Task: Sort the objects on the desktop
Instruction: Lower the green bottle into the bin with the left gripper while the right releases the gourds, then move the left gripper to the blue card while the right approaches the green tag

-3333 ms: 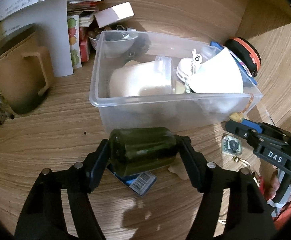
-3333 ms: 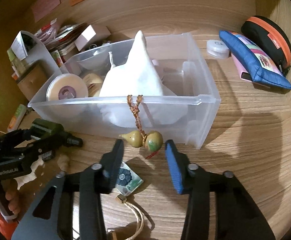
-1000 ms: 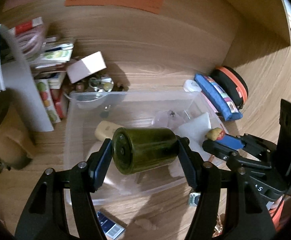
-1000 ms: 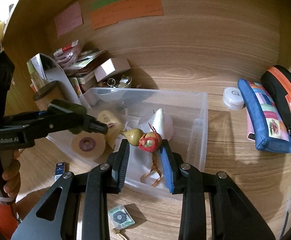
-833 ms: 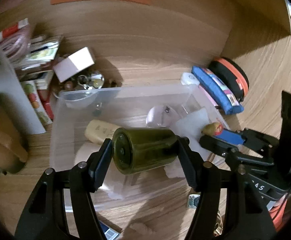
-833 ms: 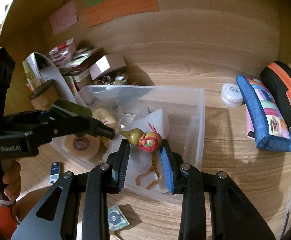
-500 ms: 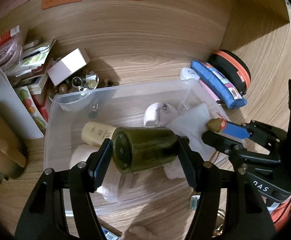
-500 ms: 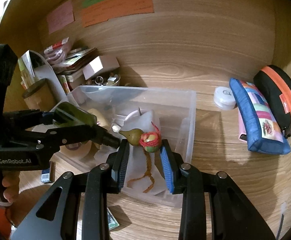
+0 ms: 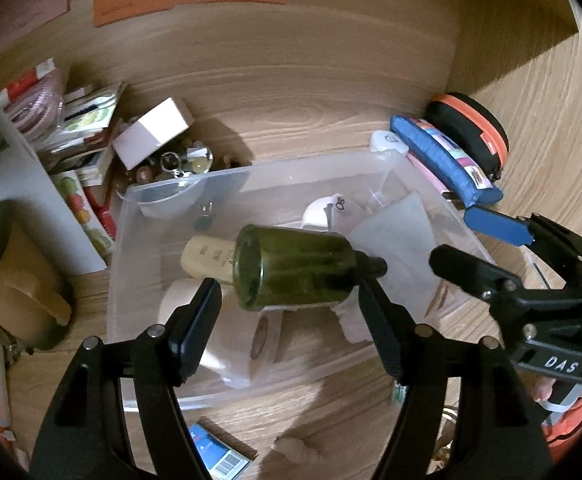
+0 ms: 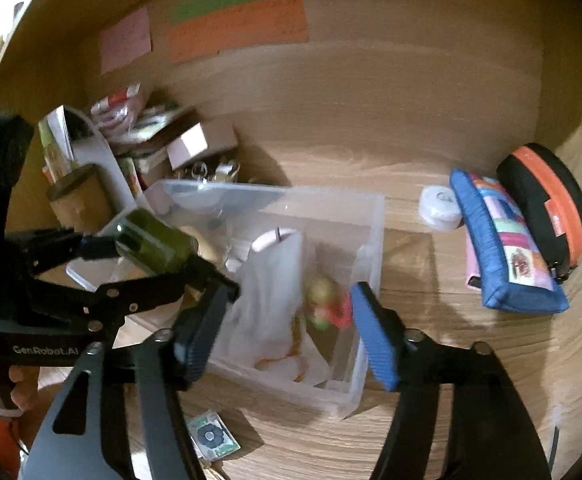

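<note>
A clear plastic bin (image 9: 375, 364) (image 10: 371, 216) sits mid-desk. It holds a cream bottle (image 9: 207, 256), a tape roll (image 9: 267, 340), white cloth (image 9: 395, 236) (image 10: 275, 280) and a white round thing (image 9: 323, 212). My left gripper (image 9: 291, 308) is open over the bin; the dark green bottle (image 9: 295, 268) (image 10: 155, 248) is loose between its spread fingers, tilted. My right gripper (image 10: 287, 320) is open over the bin's right end. The gourd charm with red thread (image 10: 327, 304) is blurred below it, inside the bin.
A blue pouch (image 10: 507, 240), an orange-black case (image 10: 547, 204) and a white round box (image 10: 439, 200) lie right of the bin. A brown mug (image 9: 15, 280), books and a white box (image 9: 151, 132) crowd the left. A small card (image 10: 211, 436) and a barcode packet (image 9: 215, 452) lie in front.
Both grippers carried their objects over the bin and opened. The gourd charm dropped out of the right gripper into the bin. The green bottle came loose and tilted in the left gripper.
</note>
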